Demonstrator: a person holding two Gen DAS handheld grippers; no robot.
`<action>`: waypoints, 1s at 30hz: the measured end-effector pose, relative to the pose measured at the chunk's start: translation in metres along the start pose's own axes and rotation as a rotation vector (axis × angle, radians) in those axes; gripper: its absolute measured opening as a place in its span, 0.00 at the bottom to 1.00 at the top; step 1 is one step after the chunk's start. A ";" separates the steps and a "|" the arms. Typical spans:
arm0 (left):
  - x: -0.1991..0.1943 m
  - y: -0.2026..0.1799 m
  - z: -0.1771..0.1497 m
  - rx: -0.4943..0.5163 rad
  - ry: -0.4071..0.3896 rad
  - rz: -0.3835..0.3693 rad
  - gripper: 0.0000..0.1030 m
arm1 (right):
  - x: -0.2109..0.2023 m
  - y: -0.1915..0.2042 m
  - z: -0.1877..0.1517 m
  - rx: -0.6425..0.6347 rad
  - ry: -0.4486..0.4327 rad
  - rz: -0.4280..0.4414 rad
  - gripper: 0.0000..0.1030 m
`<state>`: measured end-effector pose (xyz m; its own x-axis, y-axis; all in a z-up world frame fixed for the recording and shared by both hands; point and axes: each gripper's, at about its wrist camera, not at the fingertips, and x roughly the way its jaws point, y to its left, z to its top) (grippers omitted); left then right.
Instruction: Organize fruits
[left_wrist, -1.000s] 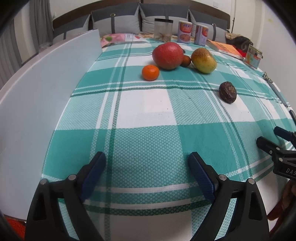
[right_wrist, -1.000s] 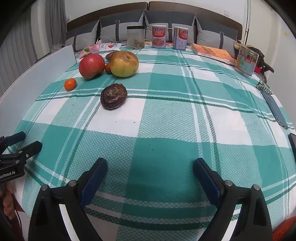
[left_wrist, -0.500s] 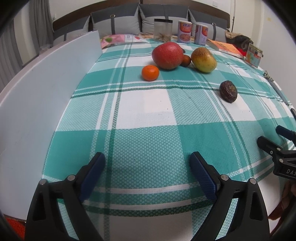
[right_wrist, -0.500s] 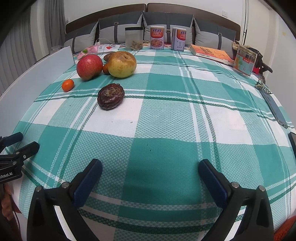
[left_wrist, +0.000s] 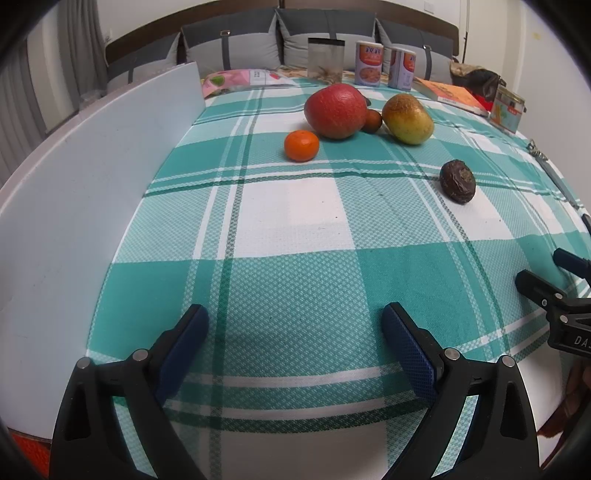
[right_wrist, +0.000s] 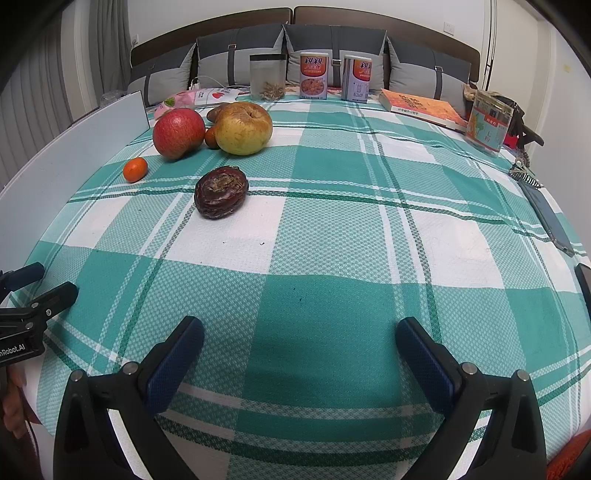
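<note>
On the green-and-white checked cloth lie a red apple (left_wrist: 335, 110) (right_wrist: 178, 132), a yellow-green pear (left_wrist: 407, 118) (right_wrist: 243, 127), a small reddish-brown fruit (left_wrist: 373, 120) (right_wrist: 211, 137) between them, a small orange (left_wrist: 301, 145) (right_wrist: 135, 169) and a dark wrinkled passion fruit (left_wrist: 457, 181) (right_wrist: 221, 192) set apart nearer me. My left gripper (left_wrist: 295, 325) is open and empty above the near cloth. My right gripper (right_wrist: 300, 338) is open and empty too; it also shows at the right edge of the left wrist view (left_wrist: 554, 273). Both are well short of the fruit.
A white board (left_wrist: 85, 192) (right_wrist: 74, 162) stands along the left side. At the back are a clear jar (right_wrist: 267, 76), two printed cans (right_wrist: 314, 75) (right_wrist: 356, 78), a book (right_wrist: 421, 107), a box (right_wrist: 488, 126) and a pink packet (left_wrist: 243, 78). A phone (right_wrist: 546, 218) lies at the right edge.
Both grippers have edged slightly forward toward the fruit, the right one more. The right jaws have opened a little wider. The fruits have not moved.
</note>
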<state>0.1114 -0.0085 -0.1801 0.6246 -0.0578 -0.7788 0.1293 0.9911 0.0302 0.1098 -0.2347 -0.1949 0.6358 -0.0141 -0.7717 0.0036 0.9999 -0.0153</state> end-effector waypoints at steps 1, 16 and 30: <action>0.000 0.000 0.000 0.000 0.000 0.000 0.93 | 0.000 0.000 0.000 0.000 0.000 0.000 1.00; 0.001 0.001 0.000 0.001 -0.001 0.000 0.95 | 0.000 0.000 0.000 -0.001 0.000 0.000 1.00; 0.001 0.001 0.000 0.002 -0.001 0.000 0.95 | 0.000 0.000 0.000 -0.002 0.002 0.000 1.00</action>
<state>0.1118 -0.0076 -0.1805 0.6256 -0.0575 -0.7780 0.1305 0.9909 0.0318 0.1099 -0.2350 -0.1951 0.6342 -0.0143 -0.7730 0.0022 0.9999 -0.0166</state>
